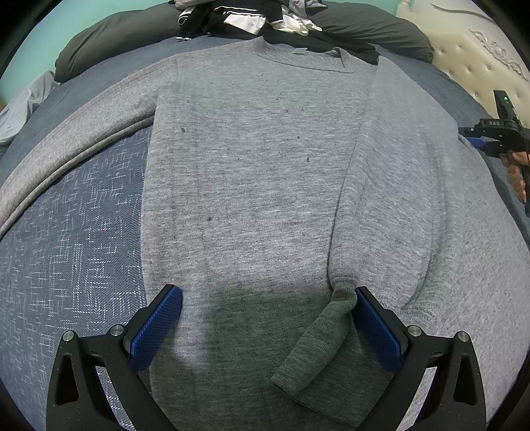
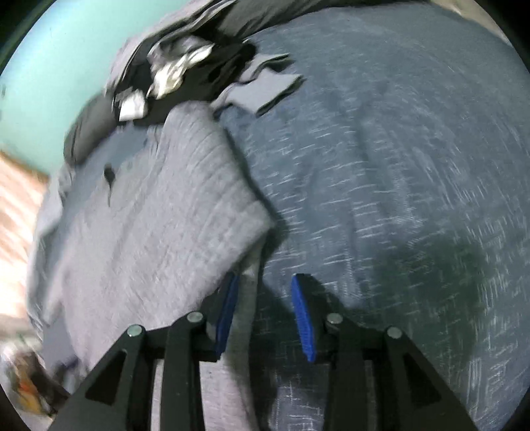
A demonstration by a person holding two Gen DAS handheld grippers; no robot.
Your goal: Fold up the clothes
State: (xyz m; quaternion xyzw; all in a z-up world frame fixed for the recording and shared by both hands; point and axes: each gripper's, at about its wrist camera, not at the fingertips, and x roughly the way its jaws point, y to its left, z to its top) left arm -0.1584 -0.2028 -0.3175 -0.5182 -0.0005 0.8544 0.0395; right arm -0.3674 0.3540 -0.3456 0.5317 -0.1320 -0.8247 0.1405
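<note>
A grey knit sweater (image 1: 258, 159) lies flat on the bed, neck at the far end. One sleeve (image 1: 351, 232) is folded down over the body, and its cuff (image 1: 318, 344) lies beside my left gripper's right finger. My left gripper (image 1: 266, 290) hangs open and wide over the sweater's lower part, holding nothing. The other sleeve (image 1: 66, 159) trails off to the left. In the right wrist view, which is blurred, my right gripper (image 2: 266, 277) stands open at the sweater's side edge (image 2: 251, 212). A strip of grey fabric lies beneath the gap, not pressed by the pads.
The bed has a blue patterned cover (image 1: 73, 238). A pile of dark and white clothes (image 1: 251, 20) sits at the far end on a dark pillow (image 1: 374, 26). A padded headboard (image 1: 480, 63) stands at the right. A hand holds the right gripper (image 1: 493, 139) at the right edge.
</note>
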